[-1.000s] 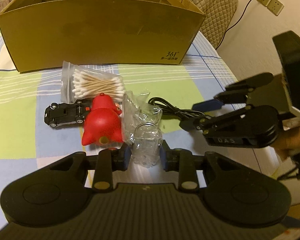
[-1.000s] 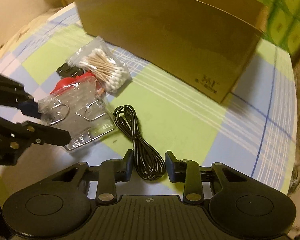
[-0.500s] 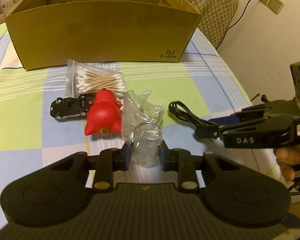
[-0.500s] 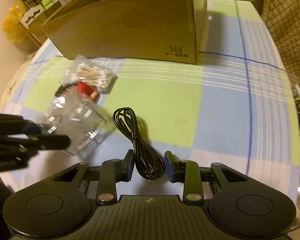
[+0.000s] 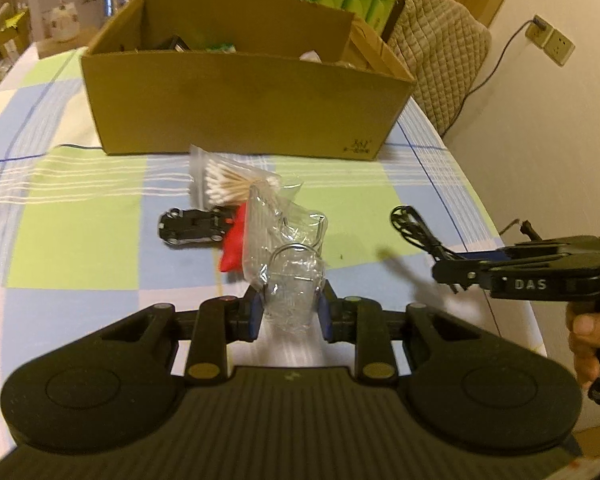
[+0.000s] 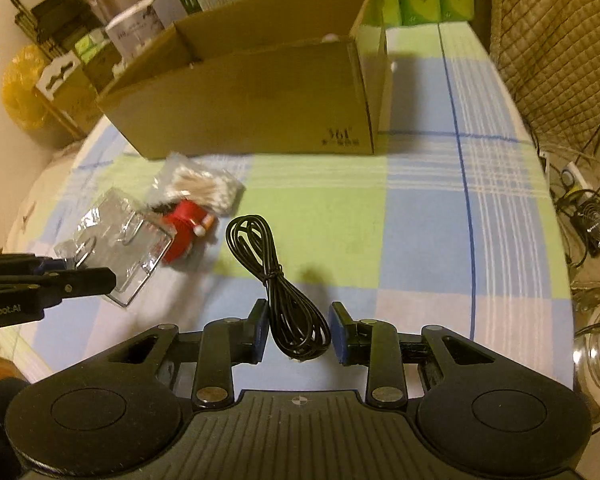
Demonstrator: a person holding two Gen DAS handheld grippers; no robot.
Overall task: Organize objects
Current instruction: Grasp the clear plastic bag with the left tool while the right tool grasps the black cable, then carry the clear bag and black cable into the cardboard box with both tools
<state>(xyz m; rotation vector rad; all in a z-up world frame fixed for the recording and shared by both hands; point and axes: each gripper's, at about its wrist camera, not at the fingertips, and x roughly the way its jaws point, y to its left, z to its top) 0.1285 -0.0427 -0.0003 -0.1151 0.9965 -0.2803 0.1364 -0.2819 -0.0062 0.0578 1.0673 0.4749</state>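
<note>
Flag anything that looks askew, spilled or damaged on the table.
Nothing spilled or broken. The cotton swab bag, black toy car and red toy lie jumbled together before the cardboard box. The left gripper holds a crumpled clear packet; the right gripper holds a bundled black cable.

Checked tablecloth (image 5: 80,216); quilted chair (image 5: 440,60); wall socket (image 5: 550,38); warm light.

The cardboard box (image 5: 240,108) was matt brown. In front of it, the clear plastic packet (image 5: 288,256) looked glossy and crinkled; the black cable (image 6: 284,292) was smooth; the checked tablecloth (image 6: 420,220) was woven cloth.
</note>
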